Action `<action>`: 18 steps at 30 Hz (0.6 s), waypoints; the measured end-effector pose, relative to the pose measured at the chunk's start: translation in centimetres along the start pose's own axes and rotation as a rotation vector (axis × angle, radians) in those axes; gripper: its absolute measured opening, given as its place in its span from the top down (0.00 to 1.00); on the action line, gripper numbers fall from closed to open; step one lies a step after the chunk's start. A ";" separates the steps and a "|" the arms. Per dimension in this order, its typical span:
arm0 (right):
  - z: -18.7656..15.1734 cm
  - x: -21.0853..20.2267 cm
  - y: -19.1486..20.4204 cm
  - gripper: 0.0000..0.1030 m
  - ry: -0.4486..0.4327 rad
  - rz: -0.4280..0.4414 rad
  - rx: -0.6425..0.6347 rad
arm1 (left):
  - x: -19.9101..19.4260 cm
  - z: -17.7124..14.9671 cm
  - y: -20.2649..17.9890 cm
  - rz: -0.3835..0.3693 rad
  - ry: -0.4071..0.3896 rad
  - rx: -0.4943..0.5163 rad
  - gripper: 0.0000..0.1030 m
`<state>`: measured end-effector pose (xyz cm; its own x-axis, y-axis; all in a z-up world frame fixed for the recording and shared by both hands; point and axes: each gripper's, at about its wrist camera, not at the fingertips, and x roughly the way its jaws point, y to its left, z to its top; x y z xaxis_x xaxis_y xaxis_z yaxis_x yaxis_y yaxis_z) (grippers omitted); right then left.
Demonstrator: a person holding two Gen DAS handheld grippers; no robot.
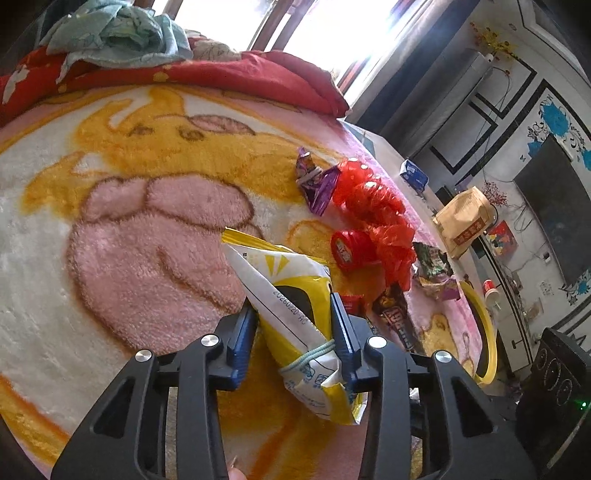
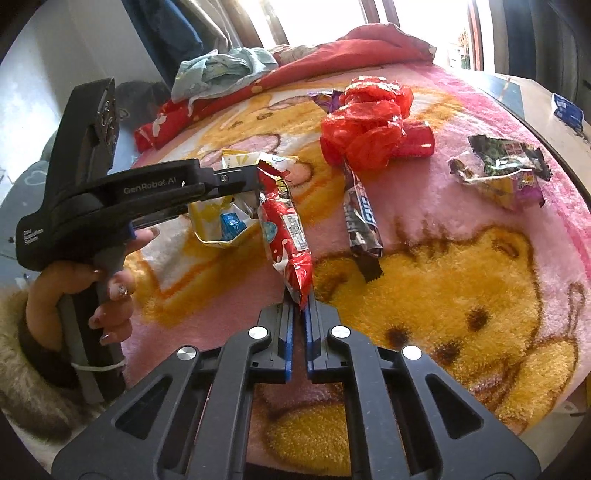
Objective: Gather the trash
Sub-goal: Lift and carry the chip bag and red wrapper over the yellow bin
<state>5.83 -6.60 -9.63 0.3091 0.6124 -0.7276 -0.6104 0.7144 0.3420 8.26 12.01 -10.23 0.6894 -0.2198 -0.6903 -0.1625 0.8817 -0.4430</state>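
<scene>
Left wrist view: fuzzy cartoon blanket (image 1: pixel 110 229) fills the frame, crumpled pale-blue cloth (image 1: pixel 114 33) upper left on a red quilt (image 1: pixel 258 74). Bottom centre, left gripper (image 1: pixel 293 314) is partly closed w/ blue pads squeezing a yellow-and-white wrapper (image 1: pixel 291 310), one end sticking up past the fingertips. Right of that: purple wrapper (image 1: pixel 316 181), crinkly red cellophane (image 1: pixel 373 206), small red roll (image 1: pixel 351 249), dark candy-bar wrapper (image 1: pixel 399 321); yellow hoop (image 1: pixel 484 332) at the bed edge, far right. Right wrist view: at left a hand (image 2: pixel 92 280) grips the left tool's handle, the yellow pack in its jaws. Centre, right gripper (image 2: pixel 300 301) is clamped tight on the tail of a red snack wrapper (image 2: pixel 286 225), which stands up off the blanket. Further right, a torn green-and-purple wrapper (image 2: pixel 506 166) lies upper right.
</scene>
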 end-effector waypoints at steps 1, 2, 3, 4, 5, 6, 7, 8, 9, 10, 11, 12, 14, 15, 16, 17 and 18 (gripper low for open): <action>0.1 -0.1 0.0 0.98 -0.002 0.000 0.000 | -0.2 0.1 -0.1 0.000 -0.008 0.003 0.65; 0.2 -0.3 0.0 0.98 -0.007 0.001 0.001 | -0.4 0.2 -0.2 0.001 -0.016 0.007 0.65; 0.2 -0.4 0.0 0.98 -0.010 0.002 0.001 | -0.6 0.3 -0.3 0.001 -0.025 0.009 0.65; 0.2 -0.6 0.0 0.98 -0.015 0.003 0.002 | -0.9 0.5 -0.4 0.000 -0.037 0.012 0.65; 0.3 -0.7 -0.1 0.98 -0.018 0.003 0.002 | -1.2 0.6 -0.5 0.001 -0.047 0.016 0.65; 0.4 -0.9 -0.1 0.98 -0.024 0.003 0.001 | -1.4 0.8 -0.6 0.005 -0.057 0.021 0.65; 0.5 -1.1 -0.1 0.98 -0.030 0.002 0.001 | -1.8 1.0 -0.7 0.009 -0.070 0.028 0.65; 0.6 -1.3 -0.2 0.98 -0.035 0.000 0.001 | -2.1 1.2 -0.9 0.009 -0.082 0.035 0.65; 0.6 -1.5 -0.3 0.98 -0.041 0.000 0.002 | -2.3 1.3 -1.0 0.008 -0.089 0.038 0.65; 0.7 -1.7 -0.4 0.98 -0.046 -0.002 0.003 | -2.6 1.6 -1.2 0.005 -0.100 0.043 0.65; 0.8 -2.0 -0.5 0.98 -0.053 -0.005 0.004 | -2.8 1.7 -1.3 0.004 -0.106 0.047 0.65; 0.9 -2.1 -0.6 0.98 -0.058 -0.006 0.006 | -3.0 1.8 -1.6 0.003 -0.112 0.052 0.65; 1.0 -2.5 -0.9 0.98 -0.068 -0.009 0.010 | -3.5 2.0 -2.0 0.000 -0.126 0.063 0.65; 1.2 -2.7 -1.0 0.98 -0.075 -0.012 0.012 | -3.6 2.1 -2.2 -0.004 -0.129 0.066 0.65; 1.3 -2.8 -1.1 0.98 -0.080 -0.015 0.014 | -3.7 2.2 -2.4 -0.008 -0.133 0.071 0.65; 1.3 -2.9 -1.2 0.98 -0.083 -0.016 0.015 | -3.8 2.3 -2.6 -0.010 -0.136 0.075 0.65; 1.4 -3.1 -1.4 0.98 -0.089 -0.019 0.018 | -3.9 2.3 -2.8 -0.013 -0.138 0.078 0.65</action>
<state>6.75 -9.03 -7.00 0.3846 0.6256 -0.6788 -0.5908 0.7318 0.3398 7.67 11.39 -5.00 0.7823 -0.1765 -0.5974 -0.1013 0.9102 -0.4016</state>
